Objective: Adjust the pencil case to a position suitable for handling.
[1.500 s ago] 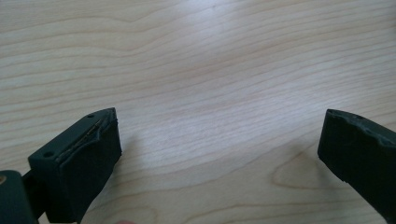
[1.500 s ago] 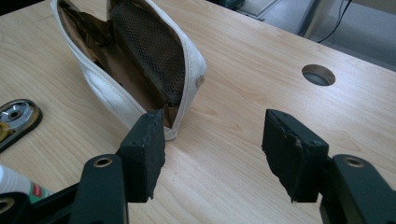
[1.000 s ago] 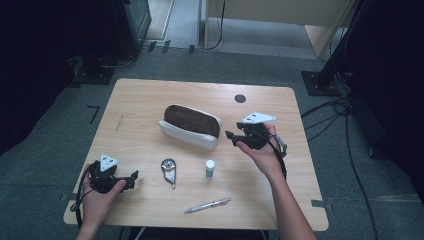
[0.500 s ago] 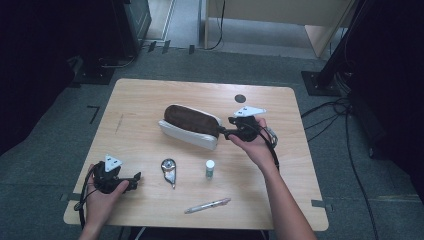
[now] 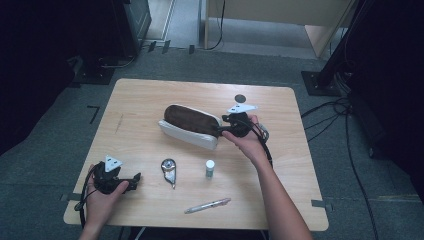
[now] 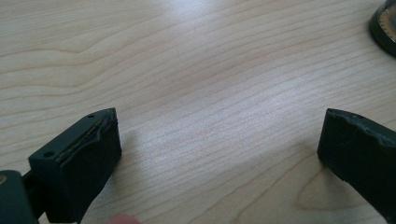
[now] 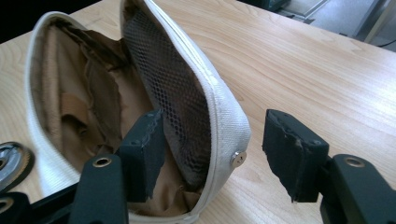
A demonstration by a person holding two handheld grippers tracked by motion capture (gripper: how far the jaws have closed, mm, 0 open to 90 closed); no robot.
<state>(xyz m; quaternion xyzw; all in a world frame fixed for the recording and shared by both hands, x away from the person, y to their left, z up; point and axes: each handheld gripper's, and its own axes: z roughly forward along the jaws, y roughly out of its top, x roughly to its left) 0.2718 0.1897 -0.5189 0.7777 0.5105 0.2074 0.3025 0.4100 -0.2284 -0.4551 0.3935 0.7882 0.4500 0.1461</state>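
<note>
A white fabric pouch [image 5: 192, 127] with a brown lining lies open in the middle of the table. My right gripper [image 5: 222, 131] is at its right end. In the right gripper view the pouch's wall [image 7: 187, 84], mesh-lined with a small metal stud, stands between the jaws of my right gripper [image 7: 215, 131]. One jaw is inside the pouch and the other outside, with a gap to the wall, so it is open. My left gripper [image 5: 136, 180] rests near the front left corner. Its jaws stand wide apart over bare wood [image 6: 217, 135].
In front of the pouch lie a round metal thing with a tail [image 5: 169, 169], a small white-capped bottle [image 5: 210, 168] and a pen [image 5: 207, 205]. The round thing's edge [image 6: 385, 23] shows in the left gripper view. A black dot [image 5: 240, 98] marks the table behind my right gripper.
My right gripper has moved left and a little down to the pouch's right end, and its jaws now straddle the pouch's wall. The left hand has stayed put.
</note>
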